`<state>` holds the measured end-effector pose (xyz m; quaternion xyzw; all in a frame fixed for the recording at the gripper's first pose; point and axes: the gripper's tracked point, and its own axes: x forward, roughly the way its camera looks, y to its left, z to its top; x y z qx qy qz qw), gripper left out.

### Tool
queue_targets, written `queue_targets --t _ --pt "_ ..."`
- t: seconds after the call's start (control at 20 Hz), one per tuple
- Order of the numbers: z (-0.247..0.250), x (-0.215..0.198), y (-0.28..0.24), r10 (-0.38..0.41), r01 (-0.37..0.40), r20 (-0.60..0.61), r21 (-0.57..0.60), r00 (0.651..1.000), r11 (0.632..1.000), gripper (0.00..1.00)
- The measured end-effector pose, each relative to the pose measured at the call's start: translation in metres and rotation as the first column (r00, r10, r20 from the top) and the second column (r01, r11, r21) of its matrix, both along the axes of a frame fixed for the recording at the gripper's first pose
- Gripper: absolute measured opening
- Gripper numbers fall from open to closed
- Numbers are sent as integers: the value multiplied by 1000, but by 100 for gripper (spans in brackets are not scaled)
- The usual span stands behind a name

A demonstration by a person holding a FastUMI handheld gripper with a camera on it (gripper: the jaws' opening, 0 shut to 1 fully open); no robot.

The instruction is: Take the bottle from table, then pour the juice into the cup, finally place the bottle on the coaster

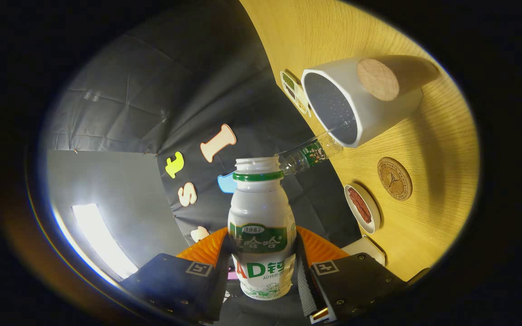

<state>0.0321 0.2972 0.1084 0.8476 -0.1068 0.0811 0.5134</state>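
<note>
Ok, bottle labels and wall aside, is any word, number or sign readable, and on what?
Coaster: embossed lettering ringing an emblem, too small to read.
Card beside the cup: print too small to read.
Gripper, shut on the bottle: one square coded marker per finger, no words.

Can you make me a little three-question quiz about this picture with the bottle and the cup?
1. True or false: the hand-held gripper is shut on the bottle.
2. Which thing lies closest to the coaster?
A. the small dish with something red in it
B. the clear bottle
C. the cup
3. Fill in the missing word: the bottle's mouth has no ___ on it.

Key:
1. True: both fingers press on its sides.
2. A: the small dish sits right beside the coaster on the table.
3. Cap: the mouth is open, above the green ring.
</note>
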Motion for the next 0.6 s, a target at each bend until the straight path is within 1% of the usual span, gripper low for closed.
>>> queue_targets --t 0.6 --pt "-2 -4 -9 -12 13 -10 73 1000 997 65"
